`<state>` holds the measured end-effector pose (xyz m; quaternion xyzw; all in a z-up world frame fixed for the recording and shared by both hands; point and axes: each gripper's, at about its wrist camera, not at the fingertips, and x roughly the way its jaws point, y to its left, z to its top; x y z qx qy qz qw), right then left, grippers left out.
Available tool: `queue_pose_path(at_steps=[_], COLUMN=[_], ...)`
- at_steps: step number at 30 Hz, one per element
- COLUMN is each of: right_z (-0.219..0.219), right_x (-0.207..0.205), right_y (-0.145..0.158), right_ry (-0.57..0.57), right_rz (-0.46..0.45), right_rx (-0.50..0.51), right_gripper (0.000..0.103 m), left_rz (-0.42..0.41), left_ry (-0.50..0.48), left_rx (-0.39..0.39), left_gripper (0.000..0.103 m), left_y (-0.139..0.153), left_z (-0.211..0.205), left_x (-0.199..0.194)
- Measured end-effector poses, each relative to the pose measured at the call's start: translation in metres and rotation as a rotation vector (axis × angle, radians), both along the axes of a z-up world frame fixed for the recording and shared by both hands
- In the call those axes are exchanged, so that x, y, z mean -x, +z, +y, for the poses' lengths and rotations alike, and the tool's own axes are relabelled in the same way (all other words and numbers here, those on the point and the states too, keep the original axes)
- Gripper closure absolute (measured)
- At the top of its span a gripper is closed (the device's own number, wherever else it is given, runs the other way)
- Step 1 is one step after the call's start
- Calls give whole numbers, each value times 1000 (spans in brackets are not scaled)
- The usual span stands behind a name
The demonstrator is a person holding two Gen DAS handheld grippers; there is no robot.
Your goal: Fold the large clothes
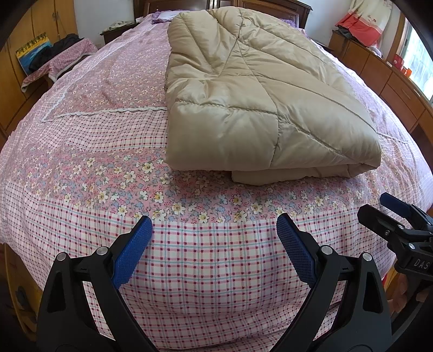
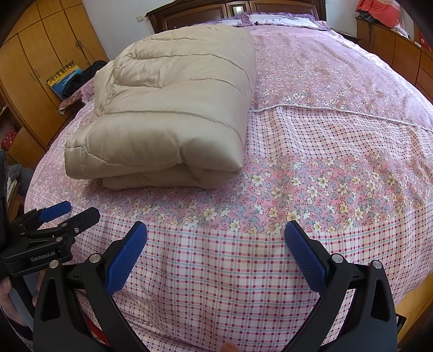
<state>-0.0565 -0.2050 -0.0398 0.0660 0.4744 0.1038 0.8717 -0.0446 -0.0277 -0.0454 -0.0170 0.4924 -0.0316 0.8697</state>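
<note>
A beige quilted puffy garment [image 1: 251,92] lies folded into a thick bundle on the bed; it also shows in the right wrist view [image 2: 173,108]. My left gripper [image 1: 213,224] is open and empty, above the checked bedspread short of the bundle's near edge. My right gripper [image 2: 215,230] is open and empty too, to the right of the bundle and nearer than it. The right gripper shows at the left wrist view's right edge [image 1: 389,214]. The left gripper shows at the right wrist view's left edge [image 2: 67,214].
The pink floral and checked bedspread [image 1: 108,151] covers the whole bed. Wooden wardrobes [image 2: 35,59] and a cloth-covered stand with dark clothes [image 1: 62,56] stand left. A wooden dresser [image 1: 384,78] runs along the right. The headboard [image 2: 232,10] is at the far end.
</note>
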Motion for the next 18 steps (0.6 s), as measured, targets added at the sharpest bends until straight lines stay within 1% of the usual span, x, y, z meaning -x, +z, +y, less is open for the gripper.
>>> queue_pose_path(at_steps=[11,14,16,18], right_z=[0,-1,-1,-1], right_x=[0,0,0,1], right_y=[0,1,1,1], right_ry=[0,0,0,0], right_rz=[0,0,0,1], right_rx=[0,1,1,7], right_gripper=[6,6,6,6], left_rz=[4,16,30,19], left_ry=[0,-4,2,10], left_rx=[4,4,22,38], left_gripper=[11,11,11,11], left_y=[-1,-3,-4,-1], left_z=[1,1,4,11], left_x=[1,0,2,3])
